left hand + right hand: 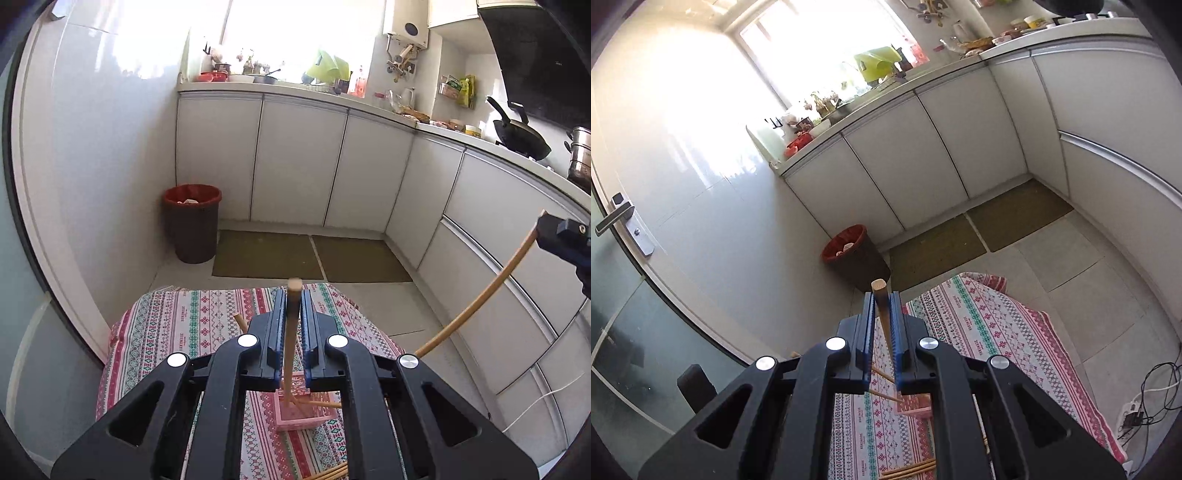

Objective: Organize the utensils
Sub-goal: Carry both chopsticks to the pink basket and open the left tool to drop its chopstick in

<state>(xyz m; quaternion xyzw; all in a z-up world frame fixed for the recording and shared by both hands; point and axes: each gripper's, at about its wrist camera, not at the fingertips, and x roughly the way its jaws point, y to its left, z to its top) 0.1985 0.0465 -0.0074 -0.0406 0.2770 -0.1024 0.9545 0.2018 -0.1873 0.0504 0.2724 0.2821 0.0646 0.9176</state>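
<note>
**A:** Start with the biggest thing. What is under you?

**B:** The counter point(177, 332), covered in a patterned cloth. It lies below and ahead of both my tongs. On it sits a pink box point(306, 413), almost straight beneath my left tongs point(294, 310). A few loose chopsticks point(332, 472) lie on the cloth at the near edge, and at least one more pokes out left of the box.

**A:** And what are you holding?

**B:** Each hand has one stick. My left tongs are closed on a chopstick point(291, 332) that stands nearly upright, its blunt end just past the tips and its thin end pointing down toward the box. My right tongs point(882, 314) are clamped on the second chopstick point(884, 325), which tilts so that its lower end slants toward the box's near corner.

**A:** Which hand is nearer the box?

**B:** The left, I judge. Its stick's long axis already runs down onto the box, so it mostly needs lowering. The right one is off to the side and higher. In the left view its stick point(476, 295) sweeps in as a long diagonal from the right edge, so it would have to swing left and straighten first.

**A:** Is the box open?

**B:** I cannot tell. My own tongs hide much of it.
</note>
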